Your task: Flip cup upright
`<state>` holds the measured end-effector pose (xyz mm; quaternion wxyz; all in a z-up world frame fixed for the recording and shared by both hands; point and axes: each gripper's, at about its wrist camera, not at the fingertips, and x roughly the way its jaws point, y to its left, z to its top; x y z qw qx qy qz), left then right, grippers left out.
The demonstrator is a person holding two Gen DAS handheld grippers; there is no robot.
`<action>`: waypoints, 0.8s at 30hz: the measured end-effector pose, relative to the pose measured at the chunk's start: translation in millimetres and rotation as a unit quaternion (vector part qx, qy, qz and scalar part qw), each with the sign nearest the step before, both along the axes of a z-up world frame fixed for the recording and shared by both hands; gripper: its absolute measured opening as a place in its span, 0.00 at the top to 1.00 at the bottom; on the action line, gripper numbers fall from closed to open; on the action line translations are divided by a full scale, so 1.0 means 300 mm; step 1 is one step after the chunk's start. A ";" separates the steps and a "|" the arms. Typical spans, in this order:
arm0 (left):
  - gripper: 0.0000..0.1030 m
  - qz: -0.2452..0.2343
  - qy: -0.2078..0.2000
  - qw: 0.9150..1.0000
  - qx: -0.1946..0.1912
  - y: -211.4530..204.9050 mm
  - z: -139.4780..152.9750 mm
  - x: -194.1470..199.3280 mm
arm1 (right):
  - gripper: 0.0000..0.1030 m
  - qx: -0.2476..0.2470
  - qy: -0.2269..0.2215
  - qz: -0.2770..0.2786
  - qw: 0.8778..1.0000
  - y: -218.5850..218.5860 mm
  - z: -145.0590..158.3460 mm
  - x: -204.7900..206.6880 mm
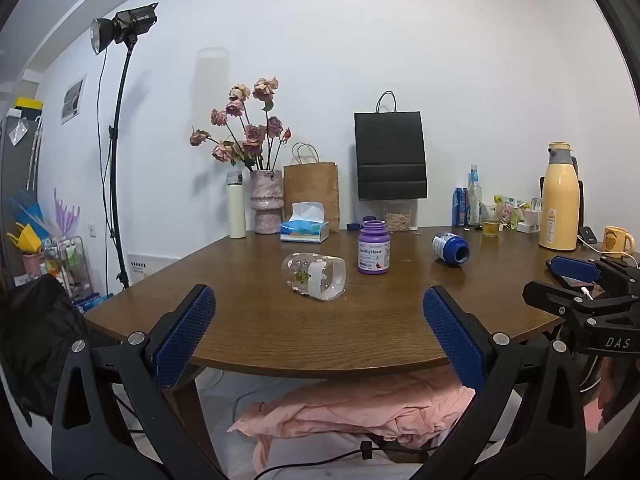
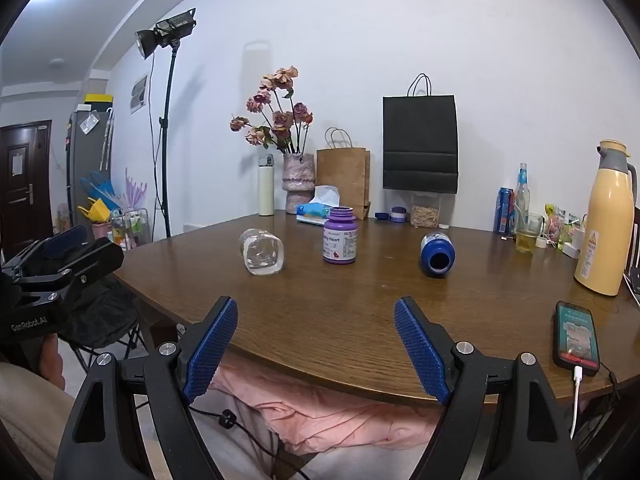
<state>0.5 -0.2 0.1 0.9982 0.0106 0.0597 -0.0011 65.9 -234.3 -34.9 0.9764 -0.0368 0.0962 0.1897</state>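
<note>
- A clear glass cup (image 1: pixel 314 276) (image 2: pixel 262 255) with a small printed decoration and a white label.
- It lies on its side on the brown wooden table (image 1: pixel 280 332) (image 2: pixel 340 312).

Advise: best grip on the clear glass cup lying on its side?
Grip the clear glass cup across its cylindrical wall, mid-body, coming from above with the left gripper, which is open and nearer. It lies sideways on the brown wooden table, mouth facing the near right, so the sides are exposed.
</note>
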 end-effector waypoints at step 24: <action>0.00 -0.002 -0.004 1.000 0.001 -0.003 0.015 -0.019 | 0.17 -0.003 0.000 -0.001 1.000 0.001 -0.002 0.000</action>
